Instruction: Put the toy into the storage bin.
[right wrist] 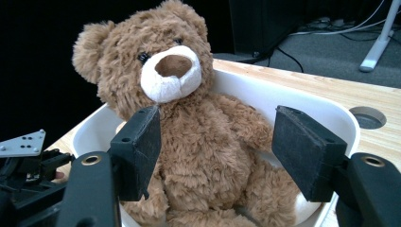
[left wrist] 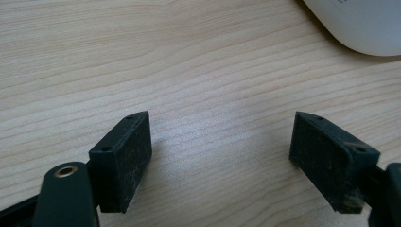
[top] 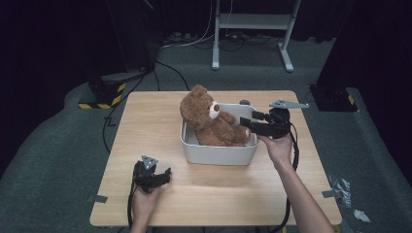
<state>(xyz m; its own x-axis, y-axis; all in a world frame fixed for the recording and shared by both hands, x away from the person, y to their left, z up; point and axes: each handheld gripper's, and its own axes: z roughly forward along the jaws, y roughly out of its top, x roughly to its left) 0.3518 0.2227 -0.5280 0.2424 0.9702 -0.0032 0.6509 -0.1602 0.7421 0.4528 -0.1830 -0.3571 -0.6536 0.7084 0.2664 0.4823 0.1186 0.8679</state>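
Brown plush teddy bear (top: pixel 210 121) sits upright in the white tub (top: pixel 218 154) at the table's (top: pixel 145 126) middle, its head leaning toward the far left rim. I see my right gripper (top: pixel 246 122) level at the tub's right side, jaws apart and empty, the bear just beyond them. My left gripper (top: pixel 163 175) rests near left on bare wood, jaws wide apart.
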